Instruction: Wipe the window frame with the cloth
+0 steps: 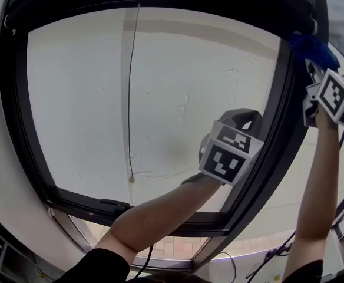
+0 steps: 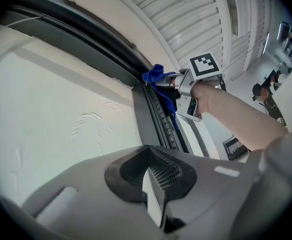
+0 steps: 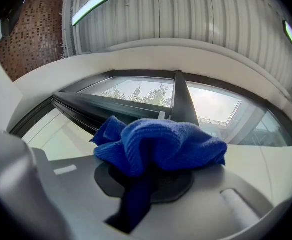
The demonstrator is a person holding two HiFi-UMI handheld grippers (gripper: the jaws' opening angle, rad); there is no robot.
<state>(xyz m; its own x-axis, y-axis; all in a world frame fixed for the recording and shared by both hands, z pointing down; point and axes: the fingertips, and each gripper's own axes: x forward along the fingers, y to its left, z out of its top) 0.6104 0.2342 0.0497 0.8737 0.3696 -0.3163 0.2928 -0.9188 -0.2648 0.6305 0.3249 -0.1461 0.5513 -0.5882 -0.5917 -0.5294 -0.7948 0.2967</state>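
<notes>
Left gripper (image 1: 242, 119) sits closest, arm reaching up in front of the white panel (image 1: 160, 99) inside the window frame (image 1: 278, 117). Its own view shows the jaws pressed together with nothing between them. It carries nothing and touches nothing that I can see.

Right gripper (image 1: 310, 69) is raised higher, at the frame's upper right corner. Jaws are pinching the blue cloth (image 3: 156, 144), which is bunched into a wad that bulges out ahead of the tips. In the left gripper view the cloth (image 2: 156, 76) looks to be against the dark upright of the frame (image 2: 146, 114) just below the top corner. Contact is likely, but I can't confirm pressure.

Key relation: the cloth is already at the top end of the right-hand upright. That member's long axis runs down from there toward the bottom corner, passing just beside the left gripper. The right hand owns the stroke; the left is nearer the lower stretch but has no cloth.

Judgement: early in the wipe, and most of the frame looks still to do. The next move would need the wad kept square on the upright while it is dragged along that axis.
</notes>
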